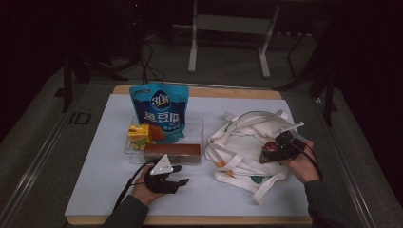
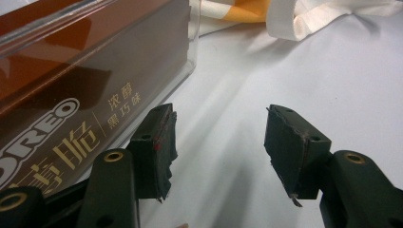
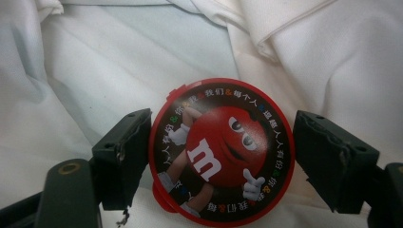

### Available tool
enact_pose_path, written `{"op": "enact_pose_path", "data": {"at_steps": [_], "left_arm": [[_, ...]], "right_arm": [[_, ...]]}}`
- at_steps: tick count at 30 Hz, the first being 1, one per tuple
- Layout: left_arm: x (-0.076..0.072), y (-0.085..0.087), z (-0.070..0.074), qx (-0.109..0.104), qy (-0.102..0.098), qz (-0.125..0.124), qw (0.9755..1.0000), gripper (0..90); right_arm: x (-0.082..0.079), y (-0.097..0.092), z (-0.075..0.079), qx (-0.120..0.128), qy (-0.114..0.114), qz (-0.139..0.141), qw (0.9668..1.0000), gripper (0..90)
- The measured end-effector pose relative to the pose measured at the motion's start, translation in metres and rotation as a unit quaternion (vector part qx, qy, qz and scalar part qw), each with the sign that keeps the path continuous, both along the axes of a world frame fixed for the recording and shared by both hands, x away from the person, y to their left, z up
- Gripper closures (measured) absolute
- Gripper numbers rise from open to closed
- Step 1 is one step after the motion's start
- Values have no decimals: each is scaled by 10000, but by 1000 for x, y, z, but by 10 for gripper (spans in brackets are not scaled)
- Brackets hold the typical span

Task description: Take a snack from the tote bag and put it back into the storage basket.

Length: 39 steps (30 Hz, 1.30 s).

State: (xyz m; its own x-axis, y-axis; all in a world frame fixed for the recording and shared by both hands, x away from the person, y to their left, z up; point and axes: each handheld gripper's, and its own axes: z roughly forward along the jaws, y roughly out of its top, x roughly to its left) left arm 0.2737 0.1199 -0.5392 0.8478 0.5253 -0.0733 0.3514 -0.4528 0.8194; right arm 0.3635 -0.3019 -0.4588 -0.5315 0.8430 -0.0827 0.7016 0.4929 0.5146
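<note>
A round red M&M's tin (image 3: 221, 154) lies over the white tote bag (image 3: 95, 71), right between the pads of my right gripper (image 3: 222, 159). Both pads stand at its rim and I see no squeeze, so the gripper reads as open. From above, the tin (image 1: 264, 156) and right gripper (image 1: 271, 152) are over the crumpled bag (image 1: 237, 142) at the table's right. My left gripper (image 1: 182, 174) rests near the front edge, open and empty (image 2: 218, 142), just beside the brown Oreo box (image 2: 71, 95).
A clear tray (image 1: 202, 126) at mid-table holds the Oreo box (image 1: 173, 151), a yellow juice carton (image 1: 139, 135) and an upright blue snack pouch (image 1: 160, 111). The white tabletop (image 1: 102, 156) shows bare at the left and front. Dark floor and a stand's legs lie beyond.
</note>
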Motion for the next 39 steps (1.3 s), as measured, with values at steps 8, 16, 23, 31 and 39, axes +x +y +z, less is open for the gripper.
{"op": "enact_pose_path", "data": {"at_steps": [8,16,23,31,39], "left_arm": [[0,0,0,4,-2,-2,10000,439],[0,0,0,4,0,5,10000,439],[0,0,0,4,2,3,10000,439],[0,0,0,8,0,-6,10000,439],[0,0,0,5,-4,-7,10000,439]], "right_arm": [[4,0,-9,-67,316,18,9995,242],[5,2,-10,-90,352,58,9993,245],[7,7,-10,-126,377,69,9992,250],[7,13,-9,-135,363,229,9990,254],[6,19,-8,-164,382,392,9984,255]]}}
